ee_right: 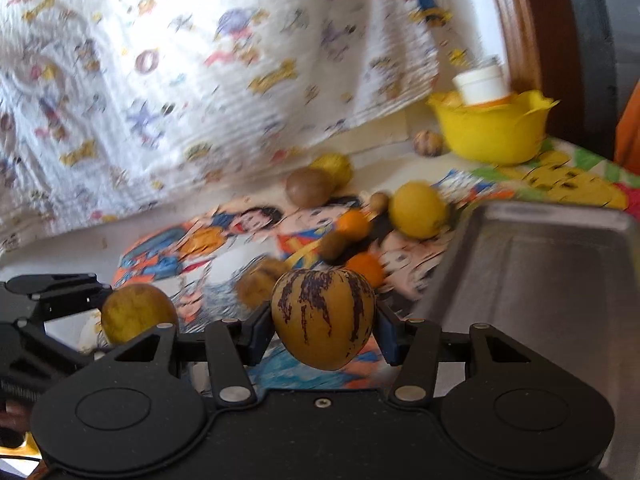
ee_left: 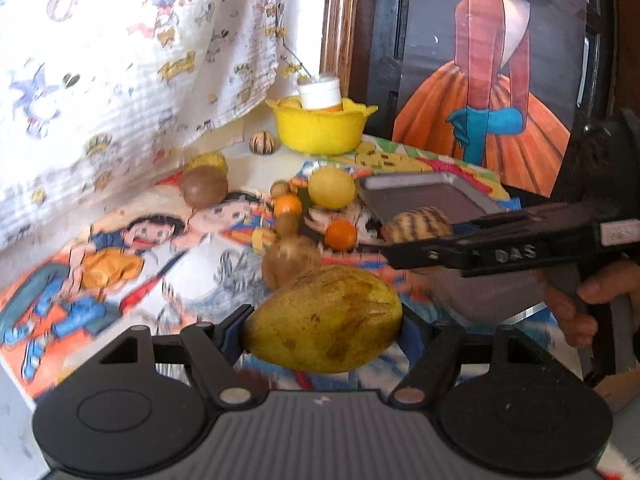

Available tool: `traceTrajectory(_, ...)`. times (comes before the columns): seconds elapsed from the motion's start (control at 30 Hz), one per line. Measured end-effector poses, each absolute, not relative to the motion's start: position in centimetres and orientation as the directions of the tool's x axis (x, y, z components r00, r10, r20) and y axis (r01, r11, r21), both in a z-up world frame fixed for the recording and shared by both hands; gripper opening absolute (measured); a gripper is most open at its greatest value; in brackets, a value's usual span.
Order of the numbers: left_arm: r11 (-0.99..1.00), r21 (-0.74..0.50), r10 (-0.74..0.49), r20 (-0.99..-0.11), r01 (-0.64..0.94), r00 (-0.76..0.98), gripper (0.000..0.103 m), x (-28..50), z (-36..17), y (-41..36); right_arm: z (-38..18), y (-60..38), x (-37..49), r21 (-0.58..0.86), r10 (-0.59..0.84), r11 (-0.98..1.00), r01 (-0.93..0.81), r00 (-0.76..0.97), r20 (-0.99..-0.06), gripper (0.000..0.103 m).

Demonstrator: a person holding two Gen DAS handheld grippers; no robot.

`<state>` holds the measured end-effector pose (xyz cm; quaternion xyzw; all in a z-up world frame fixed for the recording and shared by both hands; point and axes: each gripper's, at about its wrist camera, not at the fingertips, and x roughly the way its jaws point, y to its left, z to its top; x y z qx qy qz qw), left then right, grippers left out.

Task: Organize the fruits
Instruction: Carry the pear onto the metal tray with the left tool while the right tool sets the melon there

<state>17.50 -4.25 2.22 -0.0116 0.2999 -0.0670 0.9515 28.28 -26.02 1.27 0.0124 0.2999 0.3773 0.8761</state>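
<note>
Cartoon-print table cover (ee_left: 120,264) strewn with loose fruit; left gripper (ee_left: 322,330) clamps a mango (ee_left: 326,320), right gripper (ee_right: 324,326) clamps a striped melon-like fruit (ee_right: 324,312), both lifted, probably bound for the metal tray (ee_right: 540,272).

Matt grey metal tray (ee_right: 540,264); glossy yellow plastic bowl (ee_left: 320,128) behind it; crinkled printed cloth (ee_left: 120,60); smooth, mottled mango (ee_left: 326,320); matt black plastic grippers.

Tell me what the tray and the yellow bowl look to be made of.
Tray: likely metal, with a dull brushed grey sheen and a thin rolled rim.
Yellow bowl: probably plastic, being uniformly bright and opaque with a smooth, slightly glossy wall and a moulded scalloped rim. Blur leaves both somewhat open.
</note>
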Motion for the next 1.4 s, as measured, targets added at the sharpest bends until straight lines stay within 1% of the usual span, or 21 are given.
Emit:
traceTrajectory(0.1,0.988,-0.068,-0.15,-0.561,0.136,0.814,0.077,19.9,3.4,-4.8,2.4,-27.9,29.3,0.217,0.638,0.745,-0.631,0.58,-0.506,0.054)
traceTrajectory(0.27,0.979,-0.13,-0.205,-0.539,0.16,0.817,0.077,24.8,4.8,-6.3,3.2,-31.3,32.2,0.166,0.574,0.798,-0.579,0.647,-0.502,0.054)
traceTrajectory(0.4,0.977,-0.123,-0.211,-0.53,0.172,0.821,0.077,29.0,5.0,-8.2,2.9,-33.8,34.9,0.112,0.518,0.831,-0.544,0.685,-0.512,0.054)
traceTrajectory(0.5,0.979,-0.106,-0.206,-0.536,0.176,0.819,0.077,31.9,4.7,-9.9,2.3,-35.0,36.8,0.053,0.481,0.842,-0.536,0.704,-0.523,0.055)
traceTrajectory(0.67,0.975,-0.087,-0.218,-0.552,0.205,0.805,0.077,36.2,3.4,-12.4,1.2,-36.2,39.8,0.011,0.455,0.848,-0.53,0.717,-0.528,0.055)
traceTrajectory(0.8,0.975,-0.111,-0.223,-0.576,0.195,0.786,0.077,39.1,1.8,-13.5,0.4,-36.5,41.9,-0.003,0.433,0.859,-0.513,0.728,-0.531,0.055)
traceTrajectory(0.93,0.977,-0.083,-0.208,-0.583,0.197,0.786,0.077,40.6,0.7,-14.5,-0.4,-36.6,43.1,-0.019,0.427,0.857,-0.514,0.731,-0.532,0.055)
traceTrajectory(1.13,0.974,-0.062,-0.209,-0.618,0.218,0.758,0.077,41.6,-0.6,-15.6,-1.8,-36.2,43.8,-0.031,0.423,0.851,-0.525,0.718,-0.553,0.055)
traceTrajectory(1.4,0.974,-0.036,-0.193,-0.645,0.222,0.74,0.078,42.1,-1.6,-16.0,-2.1,-36.1,44.1,-0.035,0.419,0.851,-0.524,0.718,-0.556,0.055)
